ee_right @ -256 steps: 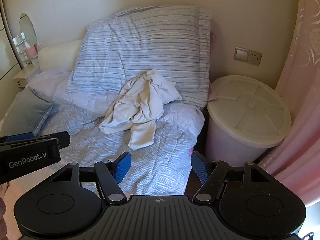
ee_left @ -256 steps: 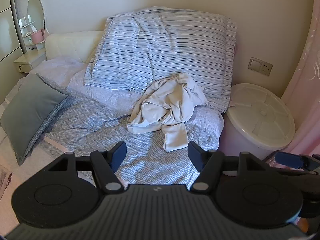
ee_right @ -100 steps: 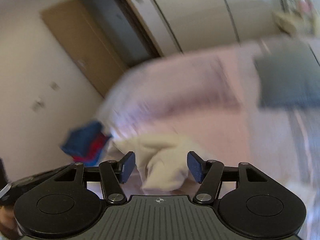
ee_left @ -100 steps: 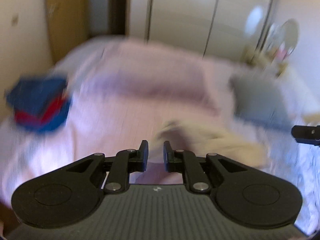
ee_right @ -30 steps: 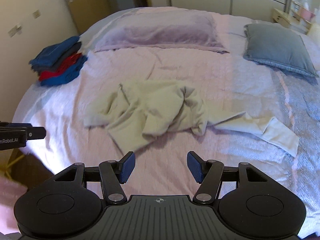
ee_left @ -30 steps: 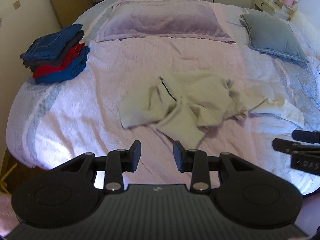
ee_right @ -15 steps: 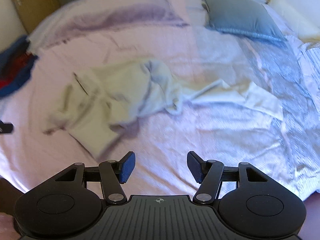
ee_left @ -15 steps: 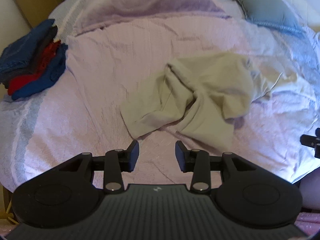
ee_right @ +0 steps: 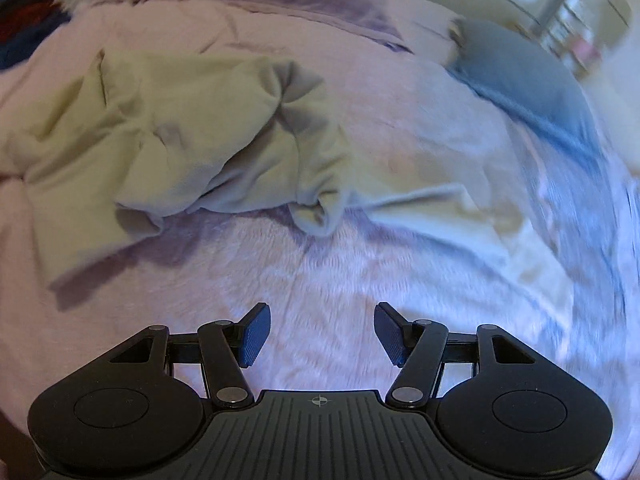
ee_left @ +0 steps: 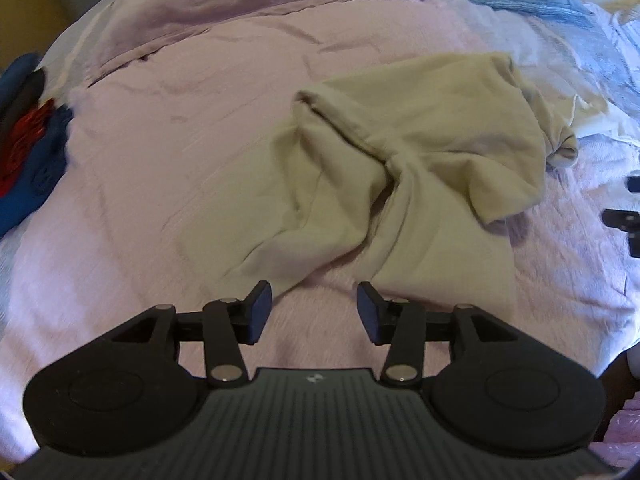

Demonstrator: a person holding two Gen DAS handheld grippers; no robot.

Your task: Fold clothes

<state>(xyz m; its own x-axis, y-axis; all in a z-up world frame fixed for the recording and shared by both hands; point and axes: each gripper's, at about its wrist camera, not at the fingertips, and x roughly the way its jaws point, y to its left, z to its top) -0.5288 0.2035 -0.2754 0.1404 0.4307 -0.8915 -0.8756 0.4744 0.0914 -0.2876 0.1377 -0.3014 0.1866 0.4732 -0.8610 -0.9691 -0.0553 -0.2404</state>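
Both views have closed in on the crumpled cream garment (ee_left: 404, 160), now mid-frame. Left gripper (ee_left: 314, 308) and right gripper (ee_right: 322, 334) fingers apart, empty; grasp likely next.

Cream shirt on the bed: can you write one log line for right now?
step: approach | cream shirt: crumpled on bed, ungrasped | left gripper: open, empty | right gripper: open, empty
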